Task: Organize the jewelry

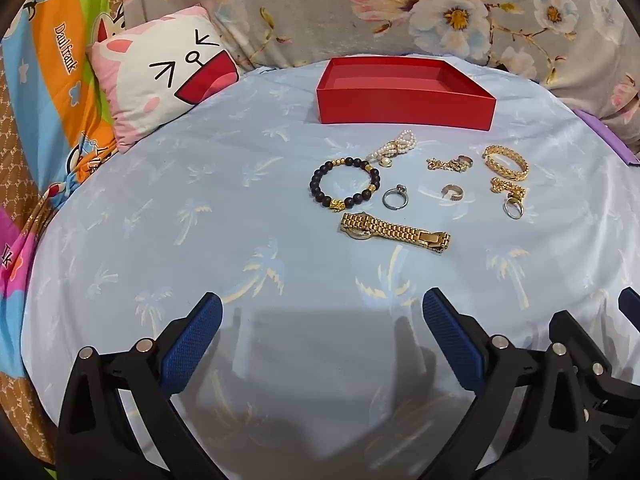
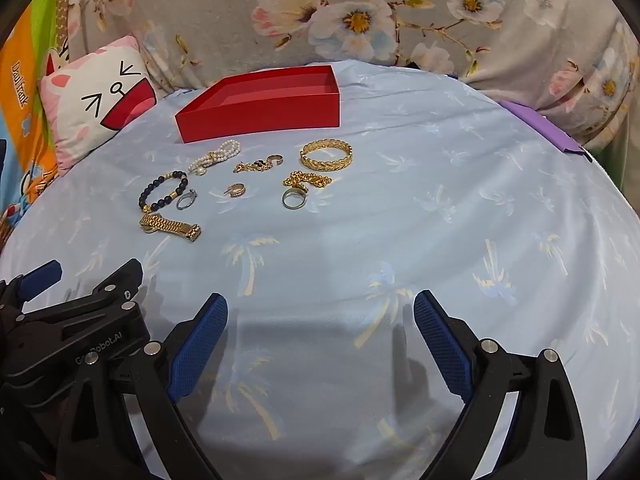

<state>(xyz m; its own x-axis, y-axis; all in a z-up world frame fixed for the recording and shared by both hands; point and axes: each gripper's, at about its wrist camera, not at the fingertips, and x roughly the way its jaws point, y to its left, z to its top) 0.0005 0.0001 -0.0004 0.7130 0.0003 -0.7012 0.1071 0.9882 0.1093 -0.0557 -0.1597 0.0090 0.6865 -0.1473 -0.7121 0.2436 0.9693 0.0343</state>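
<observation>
Red cardboard, shallow and rectangular: the open red box [image 1: 404, 108] sits at the far side of the pale blue palm-print sheet [image 1: 200, 220], and I see nothing inside it from either wrist view. All the jewelry lies on the sheet just in front of the box, none of it touching the box.

Items I log, nearest the box first: a knotted white pearl strand [image 1: 394, 148]; a small tangled gold chain with a ring beside it [image 1: 448, 164]; a wide braided gold bangle [image 1: 506, 162]. Next row: a dark beaded bracelet with gold spacers [image 1: 344, 184], a silver ring [image 1: 394, 197] just right of it, a small gold ear cuff [image 1: 452, 193], then a second bunched gold chain [image 1: 508, 188] with a plain silver-toned ring [image 1: 513, 208] touching its near end. Closest to me: a gold link wristwatch [image 1: 394, 233], lying flat, just below the beaded bracelet.

My left gripper [image 1: 322, 312] hovers low over bare sheet, blue pads spread wide, holding nothing. My right gripper [image 2: 320, 312] is likewise spread wide and empty, well short of the jewelry; it sits just beside the left one.

A cartoon-face white and pink pillow [image 1: 160, 72] rests left of the box, a floral grey fabric [image 2: 360, 20] behind.
</observation>
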